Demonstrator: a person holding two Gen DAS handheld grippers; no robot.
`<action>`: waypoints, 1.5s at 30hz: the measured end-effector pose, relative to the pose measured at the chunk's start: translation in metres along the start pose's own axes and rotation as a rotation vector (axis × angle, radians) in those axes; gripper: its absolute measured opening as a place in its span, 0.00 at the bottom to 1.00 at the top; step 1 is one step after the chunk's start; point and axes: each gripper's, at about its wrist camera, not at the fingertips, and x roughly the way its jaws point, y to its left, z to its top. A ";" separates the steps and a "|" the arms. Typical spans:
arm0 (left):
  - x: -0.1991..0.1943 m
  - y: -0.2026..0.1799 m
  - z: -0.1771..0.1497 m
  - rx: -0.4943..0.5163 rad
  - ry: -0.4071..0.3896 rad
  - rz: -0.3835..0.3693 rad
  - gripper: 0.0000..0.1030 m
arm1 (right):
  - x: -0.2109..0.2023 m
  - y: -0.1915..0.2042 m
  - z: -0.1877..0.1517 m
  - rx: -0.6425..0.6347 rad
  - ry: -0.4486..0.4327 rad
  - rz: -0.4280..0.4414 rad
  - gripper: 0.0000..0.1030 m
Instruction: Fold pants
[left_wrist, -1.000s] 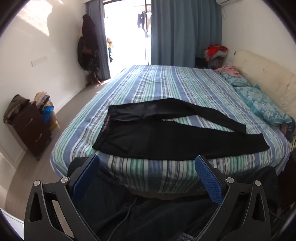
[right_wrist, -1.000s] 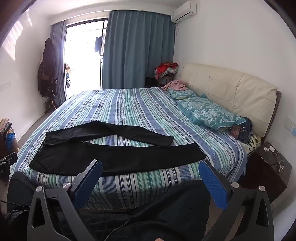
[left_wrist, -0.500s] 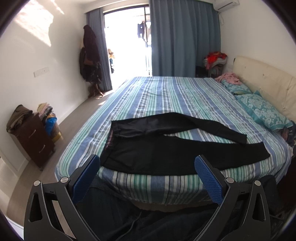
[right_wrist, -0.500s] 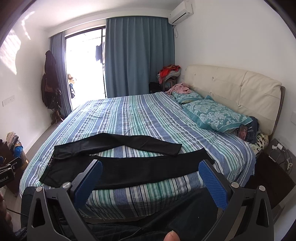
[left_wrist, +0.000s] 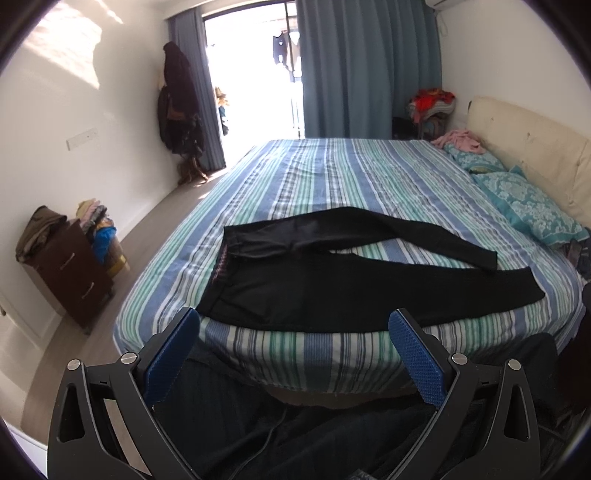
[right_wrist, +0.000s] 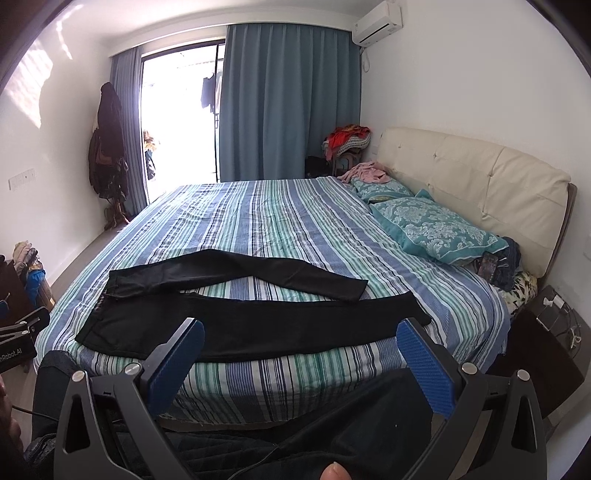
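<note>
Black pants (left_wrist: 332, 288) lie spread flat near the front edge of the striped bed (left_wrist: 332, 177), waist to the left, two legs stretching right with a gap between them. They also show in the right wrist view (right_wrist: 258, 325). My left gripper (left_wrist: 295, 325) is open and empty, held back from the bed's front edge, below the waist end. My right gripper (right_wrist: 301, 332) is open and empty, also short of the bed, in front of the near leg.
Teal pillows (right_wrist: 436, 229) and a cream headboard (right_wrist: 480, 177) lie at the right. A dark nightstand (right_wrist: 546, 332) stands at the bed's right corner. A brown dresser with clothes (left_wrist: 66, 266) stands on the left floor. Dark cloth (left_wrist: 295, 424) lies below the grippers.
Both grippers have risen and tilted up, so the room's upper part shows more and the pants sit lower in view. Both stay open.
</note>
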 end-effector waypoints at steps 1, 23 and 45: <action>0.001 0.000 0.000 0.001 0.003 -0.001 0.99 | 0.001 0.000 0.000 -0.001 0.003 -0.001 1.00; 0.005 -0.003 -0.005 0.009 0.029 0.015 0.99 | 0.011 0.000 -0.008 -0.008 0.049 -0.006 1.00; 0.004 -0.007 -0.008 0.042 0.023 0.033 0.99 | 0.015 0.000 -0.010 -0.010 0.065 -0.003 1.00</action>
